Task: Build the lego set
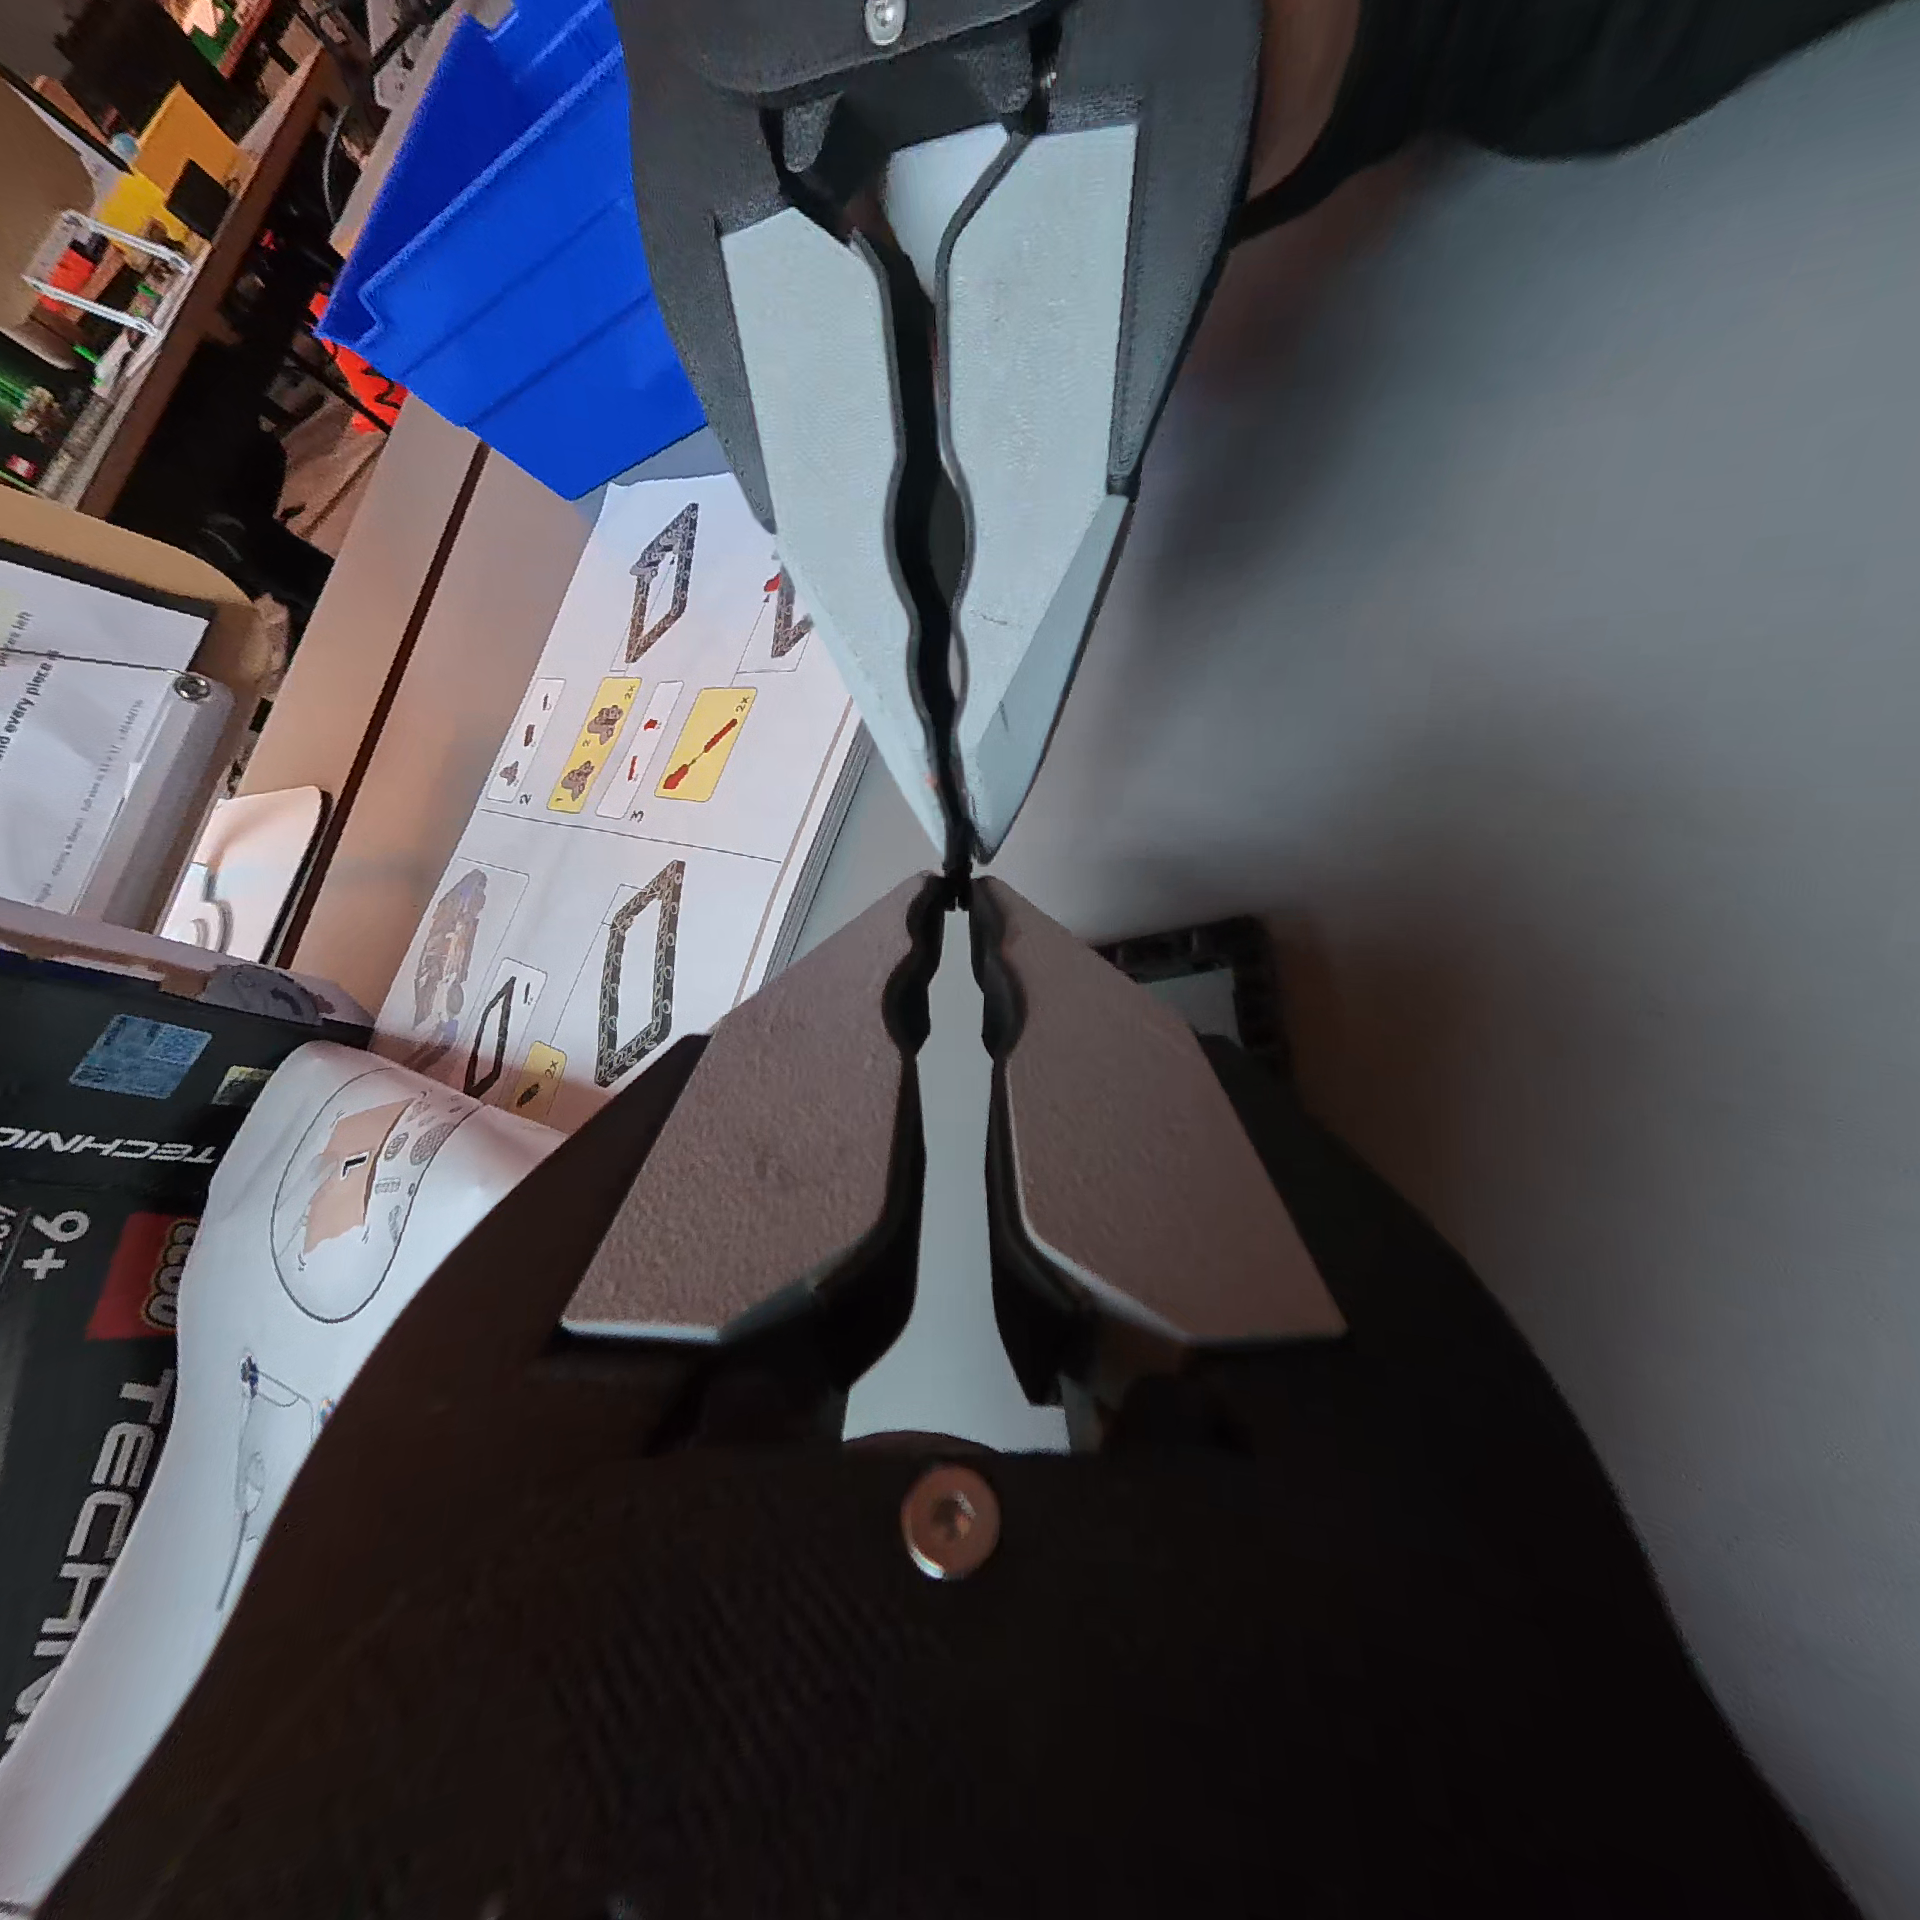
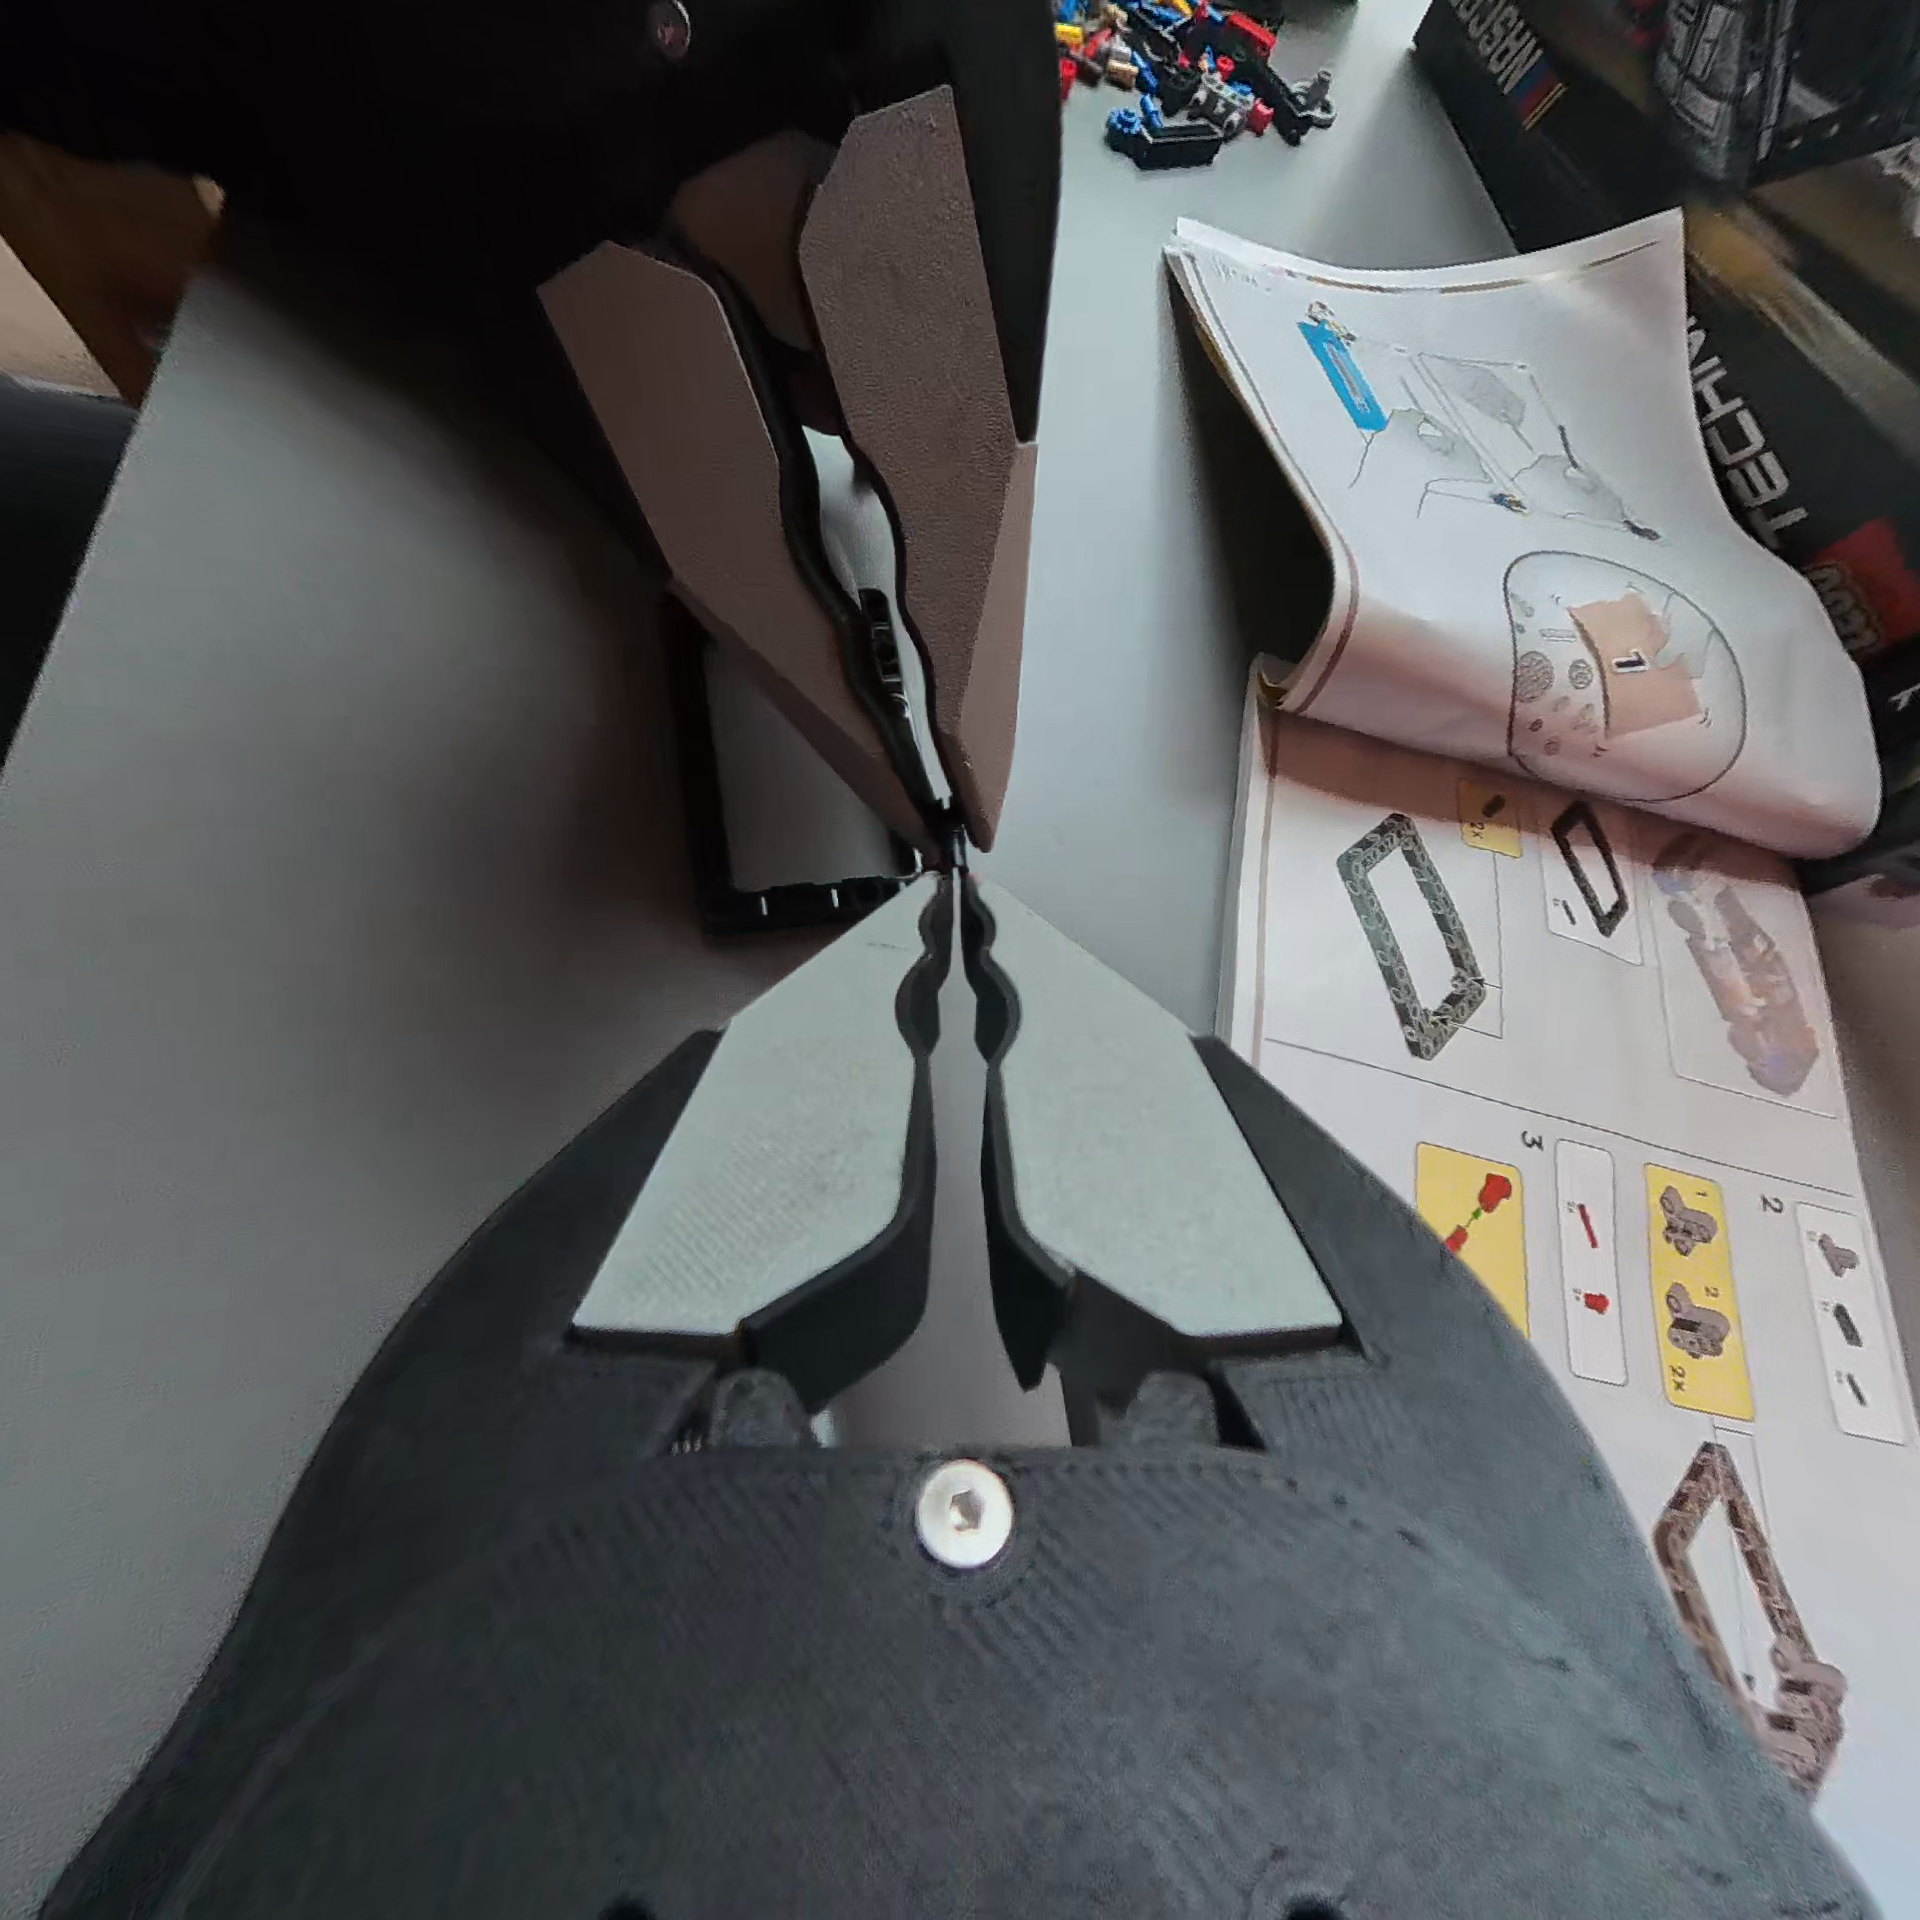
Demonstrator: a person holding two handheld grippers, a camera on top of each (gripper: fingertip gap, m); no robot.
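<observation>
My left gripper (image 1: 956, 902), with brown pads, is shut on a small black pin (image 1: 957, 878) at its very tips. My right gripper (image 2: 954, 885), with grey pads, is shut and meets it tip to tip, touching the pin's (image 2: 952, 850) free end. I cannot tell whether the right pads pinch the pin. Each gripper shows in the other's view, the right (image 1: 961, 844) and the left (image 2: 951, 821). A black rectangular frame (image 2: 790, 902) lies on the grey table just behind the tips. It also shows in the left wrist view (image 1: 1205, 961).
An open instruction booklet (image 2: 1455, 935) lies beside the grippers and also shows in the left wrist view (image 1: 623, 831). A black set box (image 2: 1818, 416) stands past it. A heap of loose coloured pieces (image 2: 1174, 73) lies farther off. Blue bins (image 1: 520, 260) stand at the table's edge. Left and right tips are no more than a few centimetres apart.
</observation>
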